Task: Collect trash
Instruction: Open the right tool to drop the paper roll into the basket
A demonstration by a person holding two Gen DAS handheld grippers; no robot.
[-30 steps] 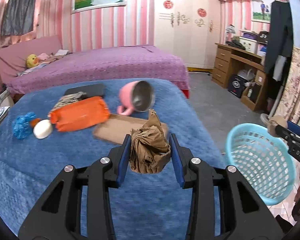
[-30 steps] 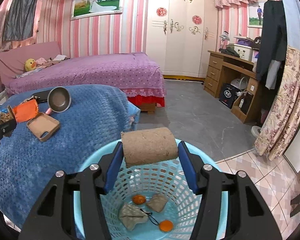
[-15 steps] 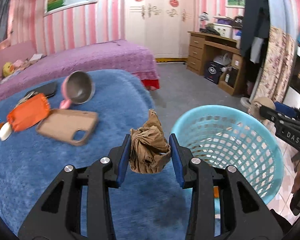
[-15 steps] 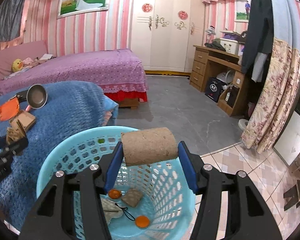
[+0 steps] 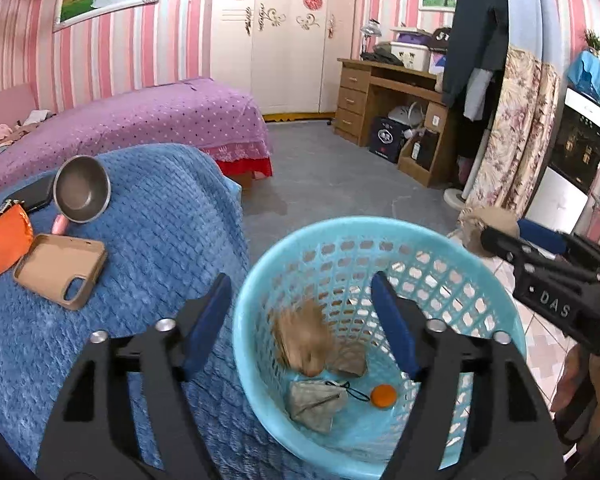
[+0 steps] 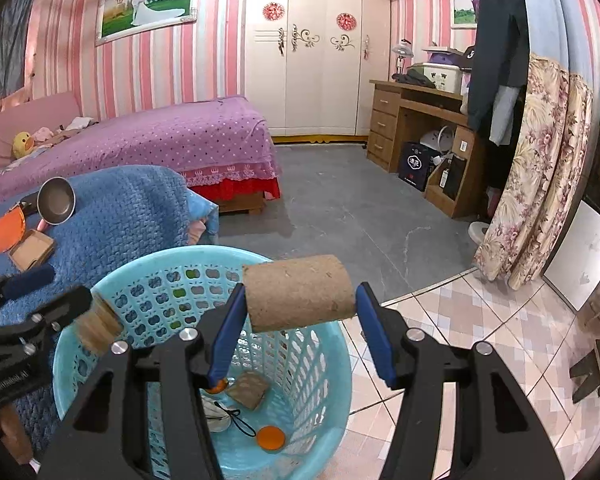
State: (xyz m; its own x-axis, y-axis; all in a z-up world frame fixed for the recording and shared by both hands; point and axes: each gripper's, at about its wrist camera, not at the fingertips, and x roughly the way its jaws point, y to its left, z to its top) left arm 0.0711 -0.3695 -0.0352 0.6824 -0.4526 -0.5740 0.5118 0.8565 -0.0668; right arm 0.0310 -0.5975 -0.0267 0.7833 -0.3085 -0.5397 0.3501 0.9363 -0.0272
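Observation:
A light blue plastic basket [image 5: 452,248] stands on the floor beside the blue-covered bed; it also shows in the right wrist view [image 6: 168,268]. My left gripper [image 5: 302,312] is open over its near rim. The crumpled brown paper [image 5: 300,336] is blurred, falling inside the basket, and shows at the rim in the right wrist view [image 6: 98,324]. Older trash lies at the bottom: a grey wad [image 5: 316,402] and an orange cap [image 5: 383,395]. My right gripper [image 6: 298,314] is shut on a brown cardboard roll [image 6: 300,294], held over the basket's right side.
On the blue blanket [image 5: 160,216] lie a tan phone case [image 5: 60,270], a pink-handled metal cup [image 5: 82,189], an orange pouch [image 5: 2,240] and a black item. A purple bed, a wooden desk [image 5: 392,92] and a floral curtain [image 5: 516,136] stand beyond.
My left gripper swung right over the basket and opened; the crumpled paper dropped out of it into the basket. The right gripper kept hold of the roll and drifted slightly right.

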